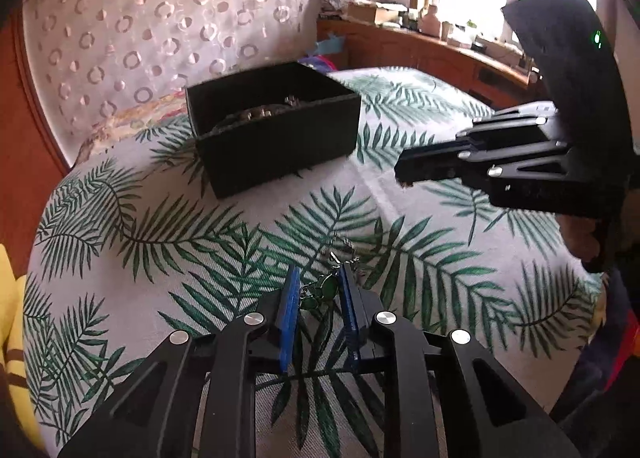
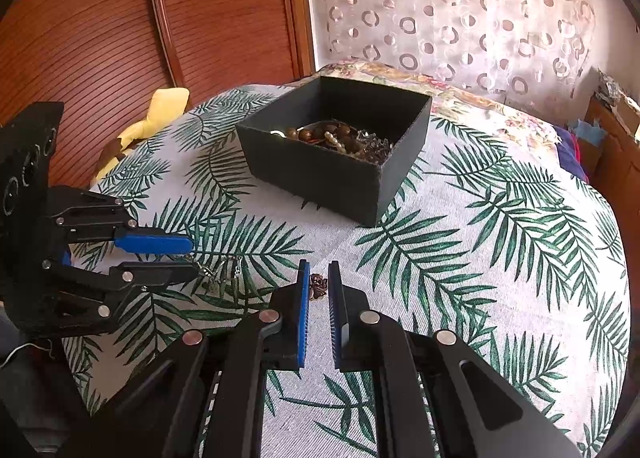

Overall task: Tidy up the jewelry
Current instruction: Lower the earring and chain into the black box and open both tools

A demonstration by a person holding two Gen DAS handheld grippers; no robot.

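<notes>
Pickup step is proceeding: nearer the camera than the black box (image 1: 276, 125), the left gripper (image 1: 319, 290) is pinching a green-stoned necklace (image 1: 326, 286) on the leaf-print cover (image 1: 160, 217), while the right gripper (image 2: 319, 290) is hovering nearly shut over a small brown charm (image 2: 319, 285); next, presumably, lifting into the box.

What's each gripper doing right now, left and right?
Left gripper: nearly closed around the green pendant necklace; a firm pinch cannot be told.
Right gripper: shut on a small brown charm.
</notes>
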